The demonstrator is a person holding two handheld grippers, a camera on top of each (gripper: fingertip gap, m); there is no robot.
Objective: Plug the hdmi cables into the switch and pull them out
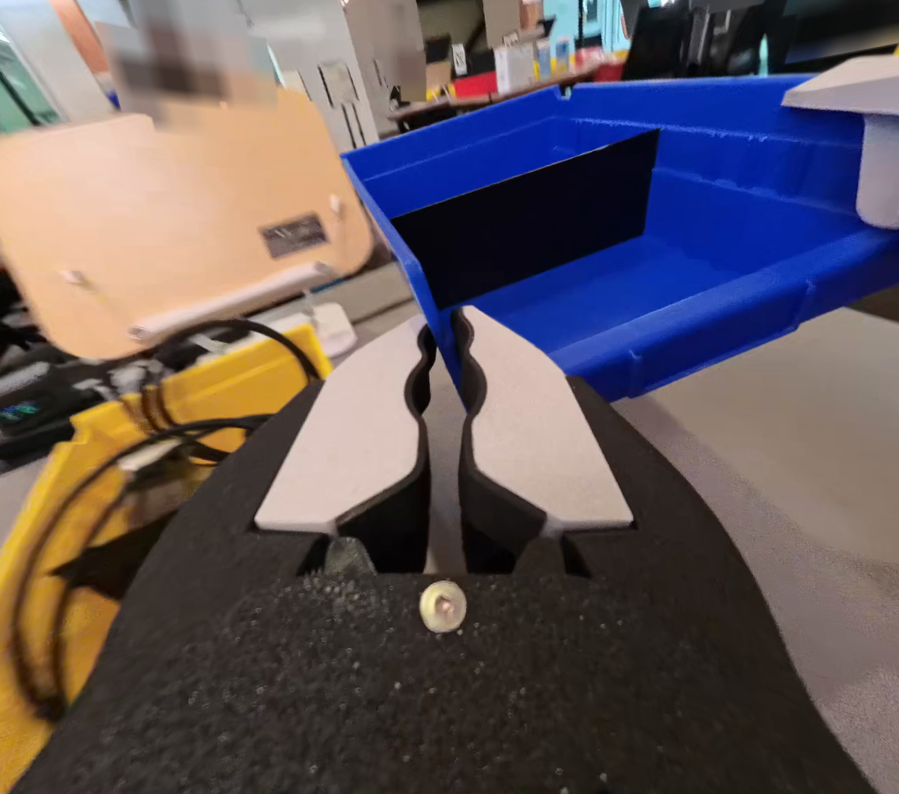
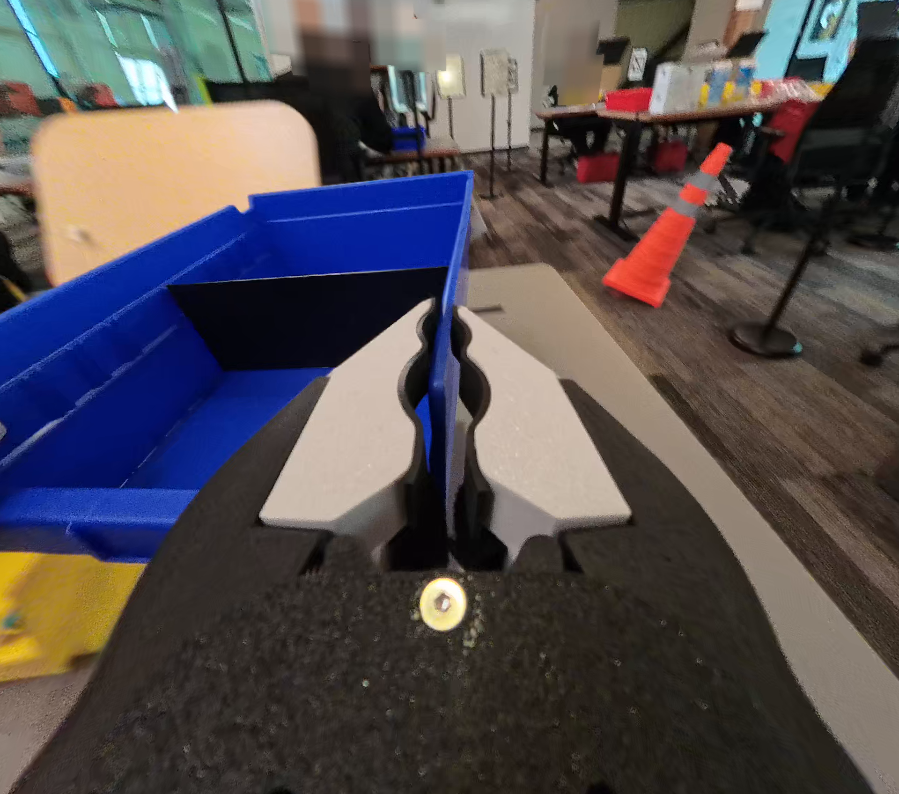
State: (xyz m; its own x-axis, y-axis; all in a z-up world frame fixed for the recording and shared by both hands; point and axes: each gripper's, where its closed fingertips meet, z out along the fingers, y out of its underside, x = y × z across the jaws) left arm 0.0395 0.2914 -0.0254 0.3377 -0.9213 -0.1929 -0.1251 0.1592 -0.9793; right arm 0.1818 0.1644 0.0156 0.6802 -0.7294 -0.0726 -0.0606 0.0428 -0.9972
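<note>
An empty blue bin (image 1: 681, 284) with a black divider (image 1: 525, 221) hangs tilted over the grey table. My left gripper (image 1: 443, 323) is shut on the bin's left side wall. My right gripper (image 2: 443, 308) is shut on the bin's (image 2: 194, 381) right side wall; one of its grey fingers (image 1: 880, 167) shows at the far right of the left wrist view. Black cables (image 1: 219, 425) lie coiled in a yellow bin (image 1: 243, 381) at the left. I cannot make out a switch.
The yellow bin (image 2: 48, 600) sits under the blue bin's near left corner. A beige board (image 1: 146, 211) stands behind the table (image 1: 729, 479). The table's right edge (image 2: 681, 454) drops to the floor, where an orange cone (image 2: 666, 226) and a black stand (image 2: 768, 333) are. About 20 cm separates my left fingertips from my right.
</note>
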